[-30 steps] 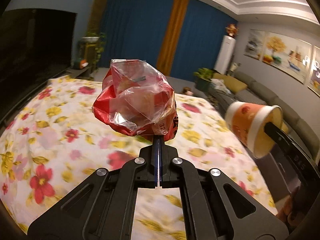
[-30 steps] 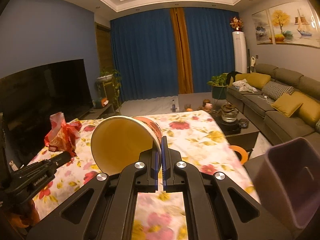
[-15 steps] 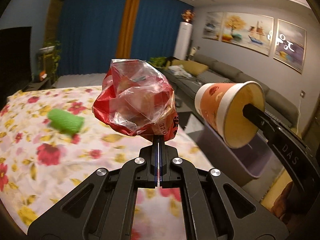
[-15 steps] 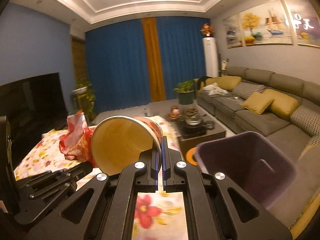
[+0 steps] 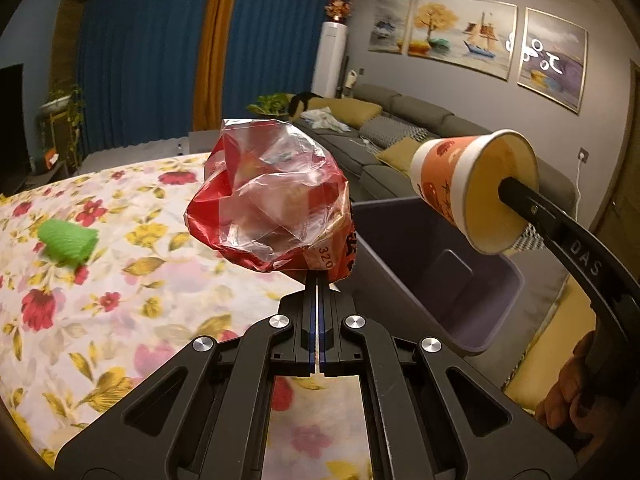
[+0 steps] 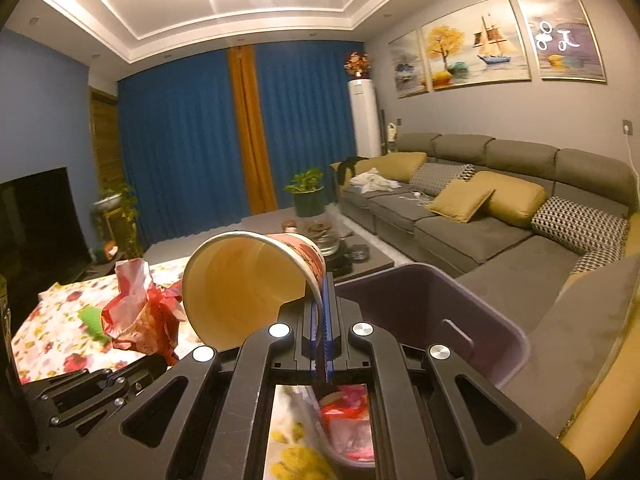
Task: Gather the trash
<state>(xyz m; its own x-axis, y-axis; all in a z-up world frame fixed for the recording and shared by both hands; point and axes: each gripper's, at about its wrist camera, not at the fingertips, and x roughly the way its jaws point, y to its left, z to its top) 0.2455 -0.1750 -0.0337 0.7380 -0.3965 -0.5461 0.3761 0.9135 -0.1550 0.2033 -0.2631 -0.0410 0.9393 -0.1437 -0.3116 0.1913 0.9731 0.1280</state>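
Biggest thing here is the floral tabletop (image 5: 120, 280), and right off its edge sits the purple bin (image 5: 460, 280), open side up, lower than the table surface. That's where both bits of trash seem headed, if I'm reading the task right.

Next down in size: the crumpled red and clear wrapper (image 5: 272, 208), pinched at its bottom edge by the left tongs (image 5: 318, 280), which are clamped flat with just the plastic between them. It hangs over the table edge, with the bin just to its right and below in the left view.

Then the paper cup (image 6: 248, 284), lying on its side with its mouth facing back at the right camera, long axis roughly level. The right tongs (image 6: 322, 292) are nearly closed on its rim, one finger inside the cup and one outside. In the left view the cup (image 5: 472, 188) floats above the bin's far side, so I'd say the right hand is the nearer one to a drop.

Smallest: a green crumpled thing (image 5: 66, 240) sits on the cloth, well apart from both tongs. Probably next to be picked up.
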